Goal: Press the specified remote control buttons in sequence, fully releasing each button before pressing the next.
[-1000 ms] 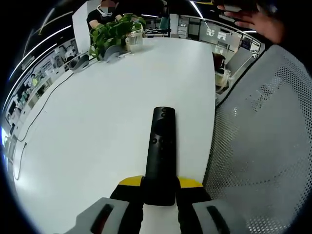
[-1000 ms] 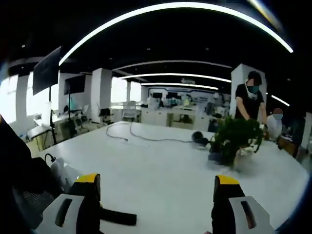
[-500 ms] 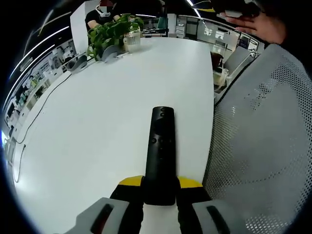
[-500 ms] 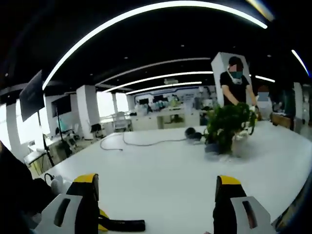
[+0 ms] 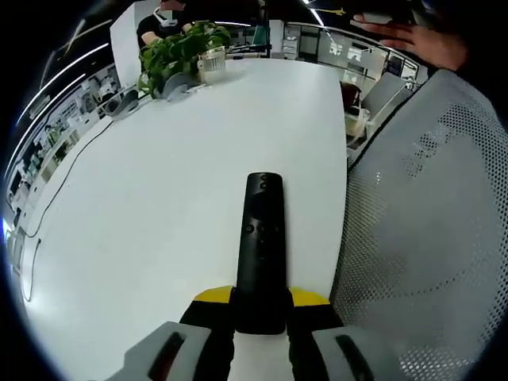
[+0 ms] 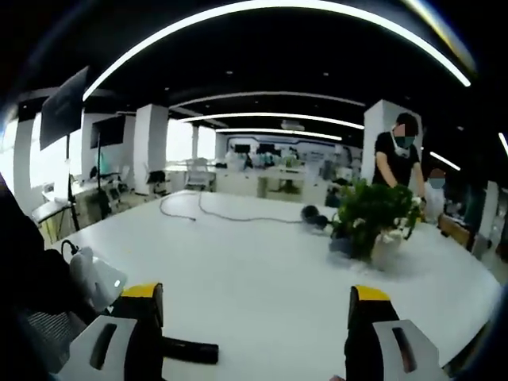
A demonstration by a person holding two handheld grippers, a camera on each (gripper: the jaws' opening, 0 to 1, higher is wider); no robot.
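In the left gripper view, our left tongs [image 5: 259, 313] are closed on the near end of the slim black plastic remote control [image 5: 261, 250]. We hold it lengthwise, button face up, over the wide white desk [image 5: 159, 190] near its edge by the grey mesh chair back [image 5: 429, 238], presumably so the buttons stay exposed for pressing. The left arm reaches forward, level and low over the desk, the remote pointing away from us.

In the right gripper view, our right tongs [image 6: 254, 333] gape wide, holding nothing, raised and looking across the desk toward the leafy green potted plant [image 6: 369, 218]. The remote's tip [image 6: 190, 350] pokes in beside the left jaw, so we judge no press has begun.
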